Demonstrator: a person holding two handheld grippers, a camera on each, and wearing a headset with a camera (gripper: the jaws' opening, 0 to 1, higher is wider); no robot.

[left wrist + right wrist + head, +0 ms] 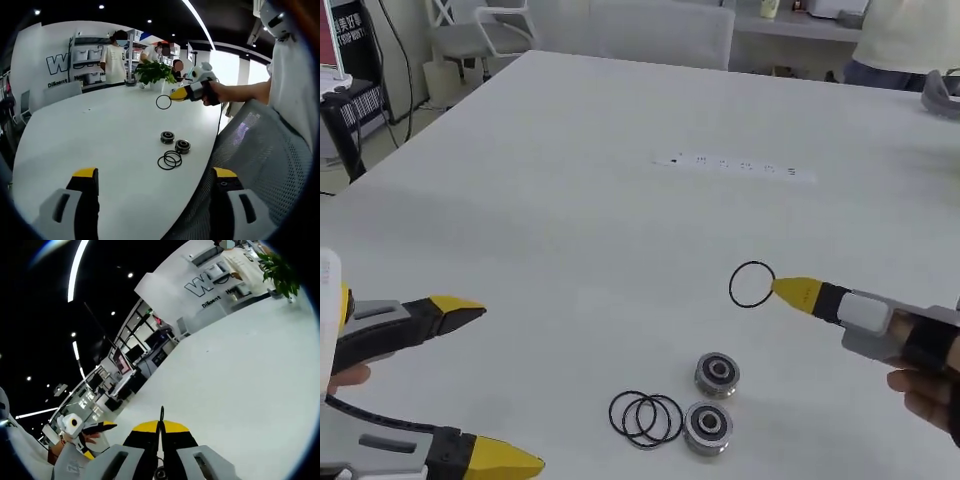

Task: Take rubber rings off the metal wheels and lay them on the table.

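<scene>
Right hand-held gripper (780, 289) is clamping a rubber ring (731, 286) beyond the metal wheels (718, 371), ring jutting straight off its tips; left hand-held gripper (508, 385) is gaping wide, empty.

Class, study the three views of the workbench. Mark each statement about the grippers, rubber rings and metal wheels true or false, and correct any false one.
1. The right gripper is shut on a rubber ring, held up off the table. True.
2. The left gripper is also shut on a ring. False: the left gripper is open and holds nothing.
3. Three loose rings lie overlapping on the table, next to the metal wheels. True.
4. Four metal wheels are on the table. False: there are two, close together.
</scene>
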